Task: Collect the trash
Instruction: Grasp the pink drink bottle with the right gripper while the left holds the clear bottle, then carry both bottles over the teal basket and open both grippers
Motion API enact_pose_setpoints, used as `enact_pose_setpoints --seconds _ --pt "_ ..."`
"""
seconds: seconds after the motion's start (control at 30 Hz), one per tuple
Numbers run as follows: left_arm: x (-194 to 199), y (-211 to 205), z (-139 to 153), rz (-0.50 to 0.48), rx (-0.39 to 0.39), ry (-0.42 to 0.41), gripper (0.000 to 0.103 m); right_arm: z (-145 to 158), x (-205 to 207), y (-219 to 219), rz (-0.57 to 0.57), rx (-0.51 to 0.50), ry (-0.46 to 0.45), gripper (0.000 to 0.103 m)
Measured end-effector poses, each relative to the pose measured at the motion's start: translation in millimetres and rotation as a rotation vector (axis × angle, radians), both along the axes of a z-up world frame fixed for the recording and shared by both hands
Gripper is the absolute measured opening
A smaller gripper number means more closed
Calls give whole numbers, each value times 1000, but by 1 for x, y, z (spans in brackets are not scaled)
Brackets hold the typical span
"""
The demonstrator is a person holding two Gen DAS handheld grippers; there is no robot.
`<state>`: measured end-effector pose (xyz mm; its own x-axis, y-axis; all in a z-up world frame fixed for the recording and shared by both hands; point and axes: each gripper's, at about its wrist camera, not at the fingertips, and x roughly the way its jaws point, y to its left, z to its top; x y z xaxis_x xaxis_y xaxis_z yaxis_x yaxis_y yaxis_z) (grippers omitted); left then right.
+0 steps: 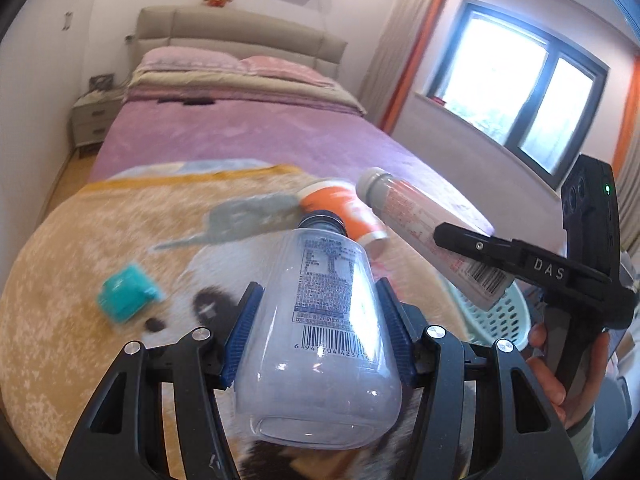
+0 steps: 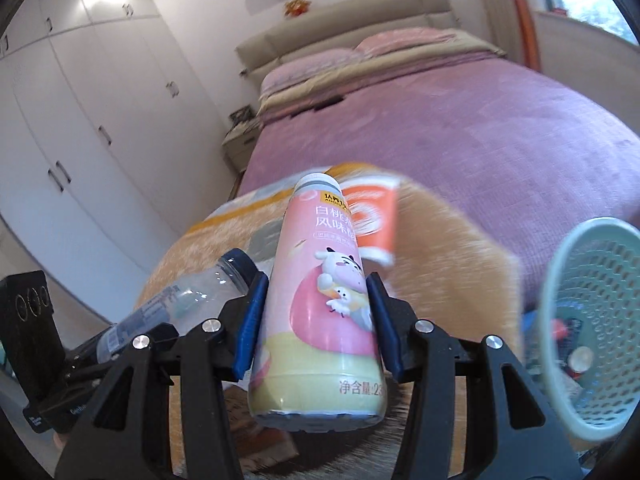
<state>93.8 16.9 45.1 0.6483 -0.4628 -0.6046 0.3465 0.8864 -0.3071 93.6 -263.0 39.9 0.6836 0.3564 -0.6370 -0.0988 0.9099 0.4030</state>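
So we see a plush orange blanket [image 1: 80,240] on the pink bed [image 2: 480,132], w/ a perforated mint plastic basket [image 2: 592,320] at 3 o'clock. Our left gripper [image 1: 320,320] is clamped on a clear, smooth bottle [image 1: 320,340]; our right gripper [image 2: 316,320] pinches a pink cylindrical bottle [image 2: 320,280], both neck-forward. An orange tube [image 1: 344,208] lies at 12, a teal cap [image 1: 124,296] at 9.
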Motion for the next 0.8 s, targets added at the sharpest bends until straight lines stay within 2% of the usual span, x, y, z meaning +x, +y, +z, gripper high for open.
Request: enact_pose_setpoints --seconds 0.1,0.23,0.4,0.6,0.8 --pt "1 -26 8 -43 -3 -19 55 3 -13 -27 -66 -36 -13 46" --pt "5 -70 14 -109 -5 -34 55 2 -28 -70 -149 -30 -15 46" --pt "11 -128 12 -195 32 -35 55 -9 -41 -125 -269 -8 -2 46" --pt "17 -199 2 -305 35 -11 55 -37 -52 -190 -401 23 49 46" --pt "35 -257 -24 -366 51 30 55 -77 -54 -234 -504 28 145 46"
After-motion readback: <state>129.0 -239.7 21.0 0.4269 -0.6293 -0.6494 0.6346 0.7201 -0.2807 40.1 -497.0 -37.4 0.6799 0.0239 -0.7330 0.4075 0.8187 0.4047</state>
